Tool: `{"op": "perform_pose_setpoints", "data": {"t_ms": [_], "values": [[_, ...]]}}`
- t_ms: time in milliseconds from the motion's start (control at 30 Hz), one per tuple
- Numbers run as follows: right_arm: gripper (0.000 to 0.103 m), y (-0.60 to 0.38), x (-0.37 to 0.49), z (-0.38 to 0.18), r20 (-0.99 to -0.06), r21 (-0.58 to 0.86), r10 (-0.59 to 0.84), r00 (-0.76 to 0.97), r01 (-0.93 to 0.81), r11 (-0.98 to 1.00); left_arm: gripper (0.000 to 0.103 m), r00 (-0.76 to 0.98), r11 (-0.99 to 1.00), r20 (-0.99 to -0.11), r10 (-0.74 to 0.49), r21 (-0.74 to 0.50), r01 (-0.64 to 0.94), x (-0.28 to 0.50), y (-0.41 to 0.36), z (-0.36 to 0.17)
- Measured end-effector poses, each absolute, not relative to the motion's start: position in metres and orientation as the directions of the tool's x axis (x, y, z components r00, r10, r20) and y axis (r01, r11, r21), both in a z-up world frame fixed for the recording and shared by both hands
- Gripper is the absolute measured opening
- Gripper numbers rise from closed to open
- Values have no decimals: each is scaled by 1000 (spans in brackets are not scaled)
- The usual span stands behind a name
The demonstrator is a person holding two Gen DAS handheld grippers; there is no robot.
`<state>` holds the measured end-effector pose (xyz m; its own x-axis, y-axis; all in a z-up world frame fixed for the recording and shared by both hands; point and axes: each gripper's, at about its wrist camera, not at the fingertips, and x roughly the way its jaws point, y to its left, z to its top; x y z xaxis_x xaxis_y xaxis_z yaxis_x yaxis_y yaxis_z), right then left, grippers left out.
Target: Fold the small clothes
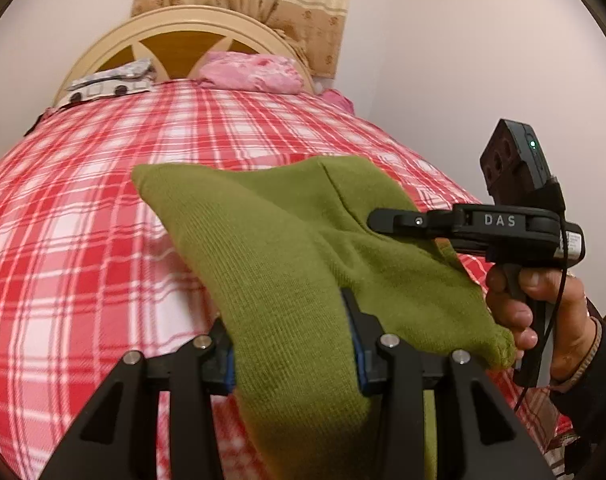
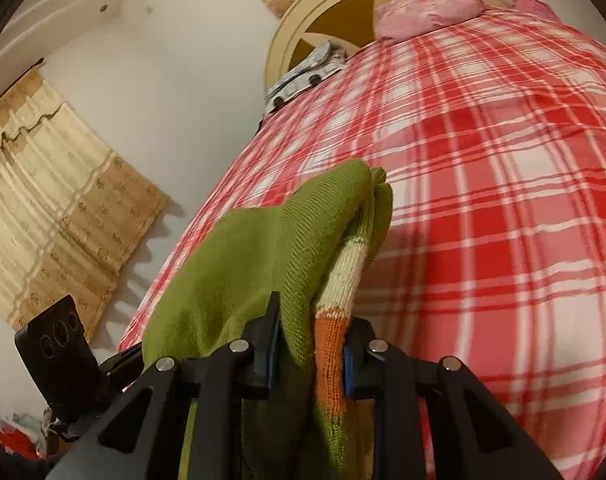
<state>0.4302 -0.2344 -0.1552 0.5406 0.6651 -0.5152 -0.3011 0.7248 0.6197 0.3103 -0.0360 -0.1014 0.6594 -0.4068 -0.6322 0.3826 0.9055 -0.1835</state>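
Sweater [image 1: 287,240] off bed [image 1: 83,200] | left gripper [image 1: 291,344] clamps green edge | right gripper [image 2: 311,356] clamps striped edge (orange, cream) | bed bare ahead

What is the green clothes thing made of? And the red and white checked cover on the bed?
The olive-green knitted garment looks like wool or acrylic yarn: fine rows of knit ribs show, matte and soft, with a cream and orange striped part. Which fibre, the look cannot settle. The red-and-white checked bed cover looks like thin woven cloth, perhaps cotton: flat, matte, with soft creases.
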Motion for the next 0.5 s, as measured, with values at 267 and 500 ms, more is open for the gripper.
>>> {"op": "perform_pose_setpoints", "data": {"t_ms": [267, 500], "values": [[24, -185, 412, -145, -502, 621, 710, 494, -366, 693, 43, 694, 926, -615, -375, -205, 318, 287, 6, -98], [24, -141, 400, -140, -497, 619, 741, 452, -414, 667, 43, 729, 944, -599, -330, -193, 268, 268, 39, -94]]}}
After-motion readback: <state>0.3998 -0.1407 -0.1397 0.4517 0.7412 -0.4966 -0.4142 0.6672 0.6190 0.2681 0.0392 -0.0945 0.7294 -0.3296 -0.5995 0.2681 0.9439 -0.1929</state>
